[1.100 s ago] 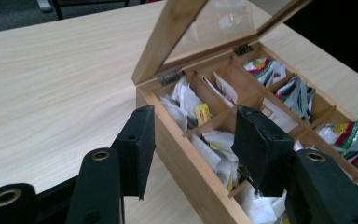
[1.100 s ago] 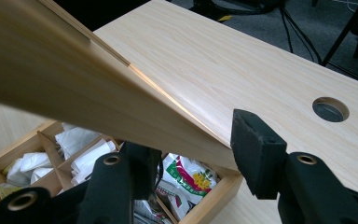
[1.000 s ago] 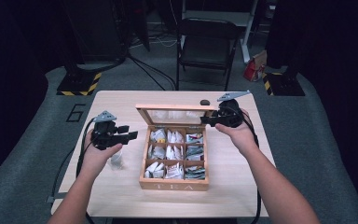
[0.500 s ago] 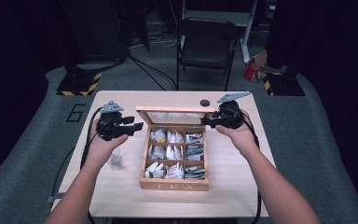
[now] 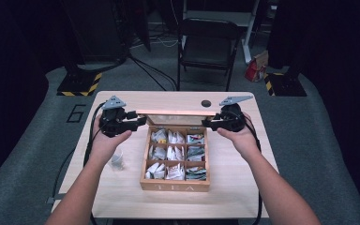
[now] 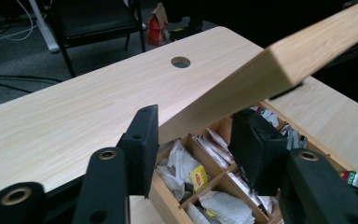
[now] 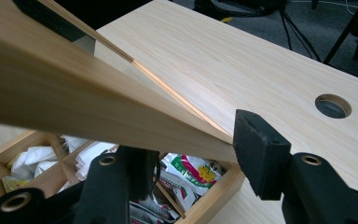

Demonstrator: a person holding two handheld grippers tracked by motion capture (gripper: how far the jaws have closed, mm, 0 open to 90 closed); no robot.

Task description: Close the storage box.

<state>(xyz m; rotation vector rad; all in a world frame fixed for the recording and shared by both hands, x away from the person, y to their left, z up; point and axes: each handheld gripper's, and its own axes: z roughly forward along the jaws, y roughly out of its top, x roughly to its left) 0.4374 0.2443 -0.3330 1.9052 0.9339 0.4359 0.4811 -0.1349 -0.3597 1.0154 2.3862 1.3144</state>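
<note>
The tea box (image 5: 175, 182) is light brown wood, and so is its lid (image 5: 176, 112). The tea bags (image 5: 173, 154) inside are mostly white, with bits of yellow, red and green. The table (image 5: 122, 197) is pale wood. Both grippers are black: left (image 5: 139, 119), right (image 5: 209, 123).
</note>
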